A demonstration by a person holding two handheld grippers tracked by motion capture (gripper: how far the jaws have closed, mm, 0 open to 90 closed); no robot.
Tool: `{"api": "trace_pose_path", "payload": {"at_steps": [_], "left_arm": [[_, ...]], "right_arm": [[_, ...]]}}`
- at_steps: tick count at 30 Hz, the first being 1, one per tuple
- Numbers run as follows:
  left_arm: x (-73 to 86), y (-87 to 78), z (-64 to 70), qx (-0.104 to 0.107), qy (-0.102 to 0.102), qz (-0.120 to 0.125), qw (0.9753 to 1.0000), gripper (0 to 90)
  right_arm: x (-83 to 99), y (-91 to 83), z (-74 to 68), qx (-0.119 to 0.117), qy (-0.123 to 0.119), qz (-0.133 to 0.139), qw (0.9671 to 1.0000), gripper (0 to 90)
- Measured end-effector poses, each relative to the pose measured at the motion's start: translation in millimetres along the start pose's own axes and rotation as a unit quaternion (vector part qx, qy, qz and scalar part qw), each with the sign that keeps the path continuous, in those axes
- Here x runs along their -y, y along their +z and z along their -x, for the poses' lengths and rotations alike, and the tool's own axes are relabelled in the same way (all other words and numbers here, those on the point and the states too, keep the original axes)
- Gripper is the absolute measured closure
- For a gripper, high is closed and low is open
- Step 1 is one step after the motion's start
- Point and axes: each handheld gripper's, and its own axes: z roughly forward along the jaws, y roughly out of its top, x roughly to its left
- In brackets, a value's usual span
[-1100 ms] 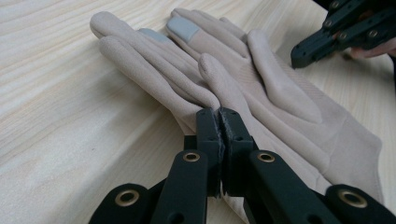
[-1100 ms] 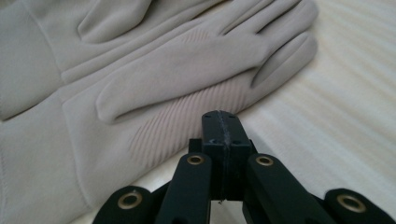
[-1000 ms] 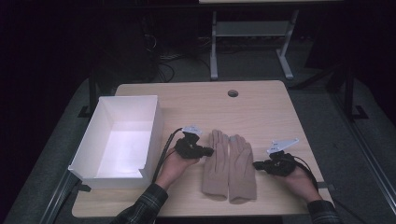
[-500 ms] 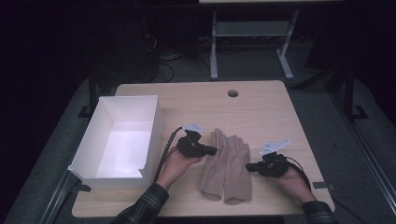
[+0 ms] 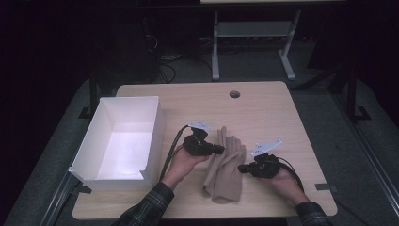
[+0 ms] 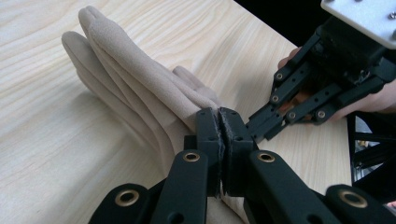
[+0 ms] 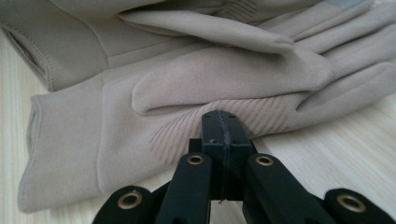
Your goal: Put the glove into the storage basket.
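Both forearms wear plaid sleeves, dark with fine lighter lines: the left sleeve (image 5: 147, 210) at the near edge of the high view, the right sleeve (image 5: 312, 216) further right. The left gripper (image 5: 220, 149) is black, topped by a pale grey three-cornered plate (image 5: 199, 125), with a black cable (image 5: 171, 147) trailing off its left side. The right gripper (image 5: 242, 167) is built alike, its own grey plate (image 5: 266, 146) bearing small screws and a black cable (image 5: 292, 169) looping off to the right. Up close, each jaw is a flat black link with brass-ringed pivot holes and rows of small round holes, ending in a blocky black tip.
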Motion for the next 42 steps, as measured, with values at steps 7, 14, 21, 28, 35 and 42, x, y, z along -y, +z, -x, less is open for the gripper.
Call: {"api": "trace_pose_path", "payload": {"at_steps": [7, 14, 21, 28, 35, 42], "left_arm": [[-3.0, 7.4, 5.8, 0.007, 0.003, -0.003, 1.0, 87.5], [-5.3, 19.3, 8.7, 0.014, 0.01, -0.011, 0.9998, 87.4], [1.5, 34.5, 13.5, 0.018, 0.005, -0.026, 0.9995, 87.1], [0.8, 38.8, 15.6, 0.02, 0.009, -0.028, 0.9994, 85.9], [-0.8, 30.6, 22.3, 0.027, 0.02, -0.018, 0.9993, 80.7], [8.8, 36.9, 34.5, 0.027, 0.031, -0.048, 0.998, 89.4]], "right_arm": [[-7.5, 8.1, -5.9, 0.002, -0.011, -0.003, 0.9999, 90.0], [-14.5, 18.0, -10.9, -0.004, -0.013, 0.001, 0.9999, 90.0], [-15.8, 19.5, -12.9, -0.001, -0.019, -0.001, 0.9998, 90.0], [-14.0, 18.8, -13.2, 0.0, -0.018, 0.002, 0.9998, 90.0], [-10.9, 3.2, -7.7, 0.018, -0.018, 0.011, 0.9996, 85.3], [3.4, -25.7, 17.1, 0.063, 0.021, 0.04, 0.997, 64.8]]}}
